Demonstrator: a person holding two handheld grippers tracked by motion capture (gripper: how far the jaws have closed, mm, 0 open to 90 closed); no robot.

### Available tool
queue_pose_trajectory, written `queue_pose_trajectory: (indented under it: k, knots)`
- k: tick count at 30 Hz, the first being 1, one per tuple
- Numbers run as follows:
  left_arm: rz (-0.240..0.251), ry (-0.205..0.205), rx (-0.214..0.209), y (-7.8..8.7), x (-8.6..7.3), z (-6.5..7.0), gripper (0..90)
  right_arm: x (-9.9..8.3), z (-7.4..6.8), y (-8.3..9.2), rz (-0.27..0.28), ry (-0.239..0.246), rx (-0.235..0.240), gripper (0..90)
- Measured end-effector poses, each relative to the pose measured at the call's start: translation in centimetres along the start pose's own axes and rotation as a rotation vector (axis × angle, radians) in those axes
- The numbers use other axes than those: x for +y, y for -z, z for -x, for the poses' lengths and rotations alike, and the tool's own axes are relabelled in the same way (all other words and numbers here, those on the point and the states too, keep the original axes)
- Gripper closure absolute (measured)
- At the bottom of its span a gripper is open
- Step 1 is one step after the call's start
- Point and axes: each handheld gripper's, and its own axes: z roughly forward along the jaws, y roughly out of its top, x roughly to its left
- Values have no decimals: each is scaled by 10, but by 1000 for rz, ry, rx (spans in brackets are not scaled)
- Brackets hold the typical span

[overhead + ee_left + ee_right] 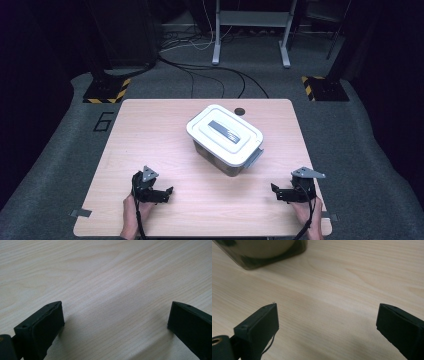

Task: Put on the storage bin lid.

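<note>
Lidded white box (224,138), table centre

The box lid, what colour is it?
The lid is white with a dark grey handle strip, best seen in the high view.

My light wood table (150,130) just has a lidded plastic box (225,139) sitting around the middle, small black disc (240,111) behind it.

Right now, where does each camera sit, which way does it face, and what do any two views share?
High view: above the near table edge, looking forward and down at the lidded box; forearms, left tool and right tool show.
Left gripper view: on the left tool, facing bare table; open jaws.
Right gripper view: on the right tool, open jaws.
Shared: box corner, high and right gripper views.
</note>
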Motion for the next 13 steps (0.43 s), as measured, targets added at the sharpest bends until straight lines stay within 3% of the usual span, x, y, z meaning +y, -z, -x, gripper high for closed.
queue_pose_trajectory:
  k: [6, 9, 13]
  knots:
    - [3, 3, 1, 0, 0, 0, 0, -13, -1, -7, -25, -5, -23, 20]
    - [8, 8, 2, 0, 0, 1, 0, -18, -4, -12, -67, 38, -64, 0]
    - [8, 8, 3, 0, 0, 1, 0, -18, -5, -12, -71, 37, -50, 0]
